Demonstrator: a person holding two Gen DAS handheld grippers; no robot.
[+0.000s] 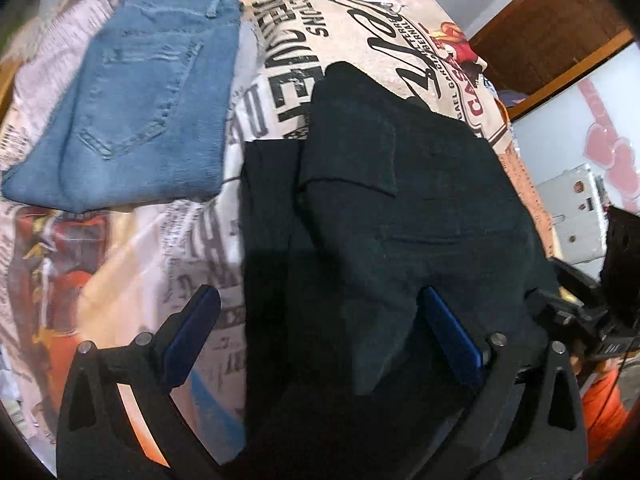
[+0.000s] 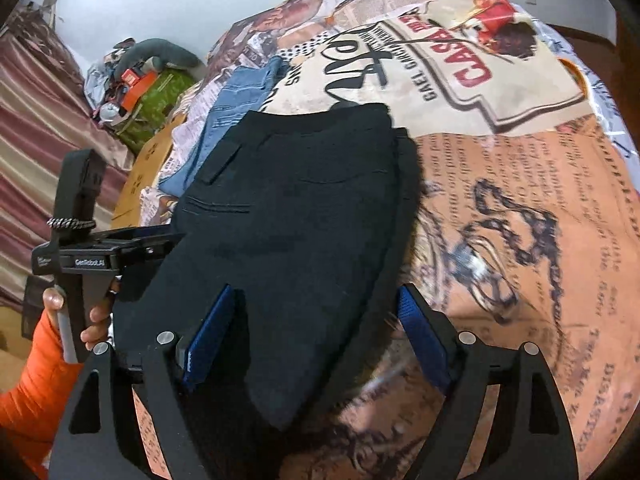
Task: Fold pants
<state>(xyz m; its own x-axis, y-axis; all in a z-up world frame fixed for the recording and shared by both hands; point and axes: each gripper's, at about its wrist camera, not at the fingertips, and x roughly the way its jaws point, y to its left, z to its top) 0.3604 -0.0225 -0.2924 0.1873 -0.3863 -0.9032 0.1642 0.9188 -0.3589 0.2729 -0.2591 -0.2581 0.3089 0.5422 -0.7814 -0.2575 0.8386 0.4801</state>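
Observation:
Black pants (image 1: 384, 208) lie folded on the printed bedspread (image 1: 352, 32), back pocket up; they also show in the right wrist view (image 2: 296, 216). My left gripper (image 1: 320, 328) is open, its blue pads straddling the near left edge of the black pants. My right gripper (image 2: 316, 320) is open over the near right edge of the same pants. The left gripper's body (image 2: 92, 256) shows in the right wrist view, held by a hand in an orange sleeve. Folded blue jeans (image 1: 136, 112) lie to the left of the black pants, also in the right wrist view (image 2: 236, 96).
The bedspread (image 2: 520, 200) reaches right and far. A pile of items with a green bag (image 2: 156, 92) sits beyond the bed's left side, by a striped curtain (image 2: 36, 120). A wooden door frame (image 1: 552, 36) stands at far right.

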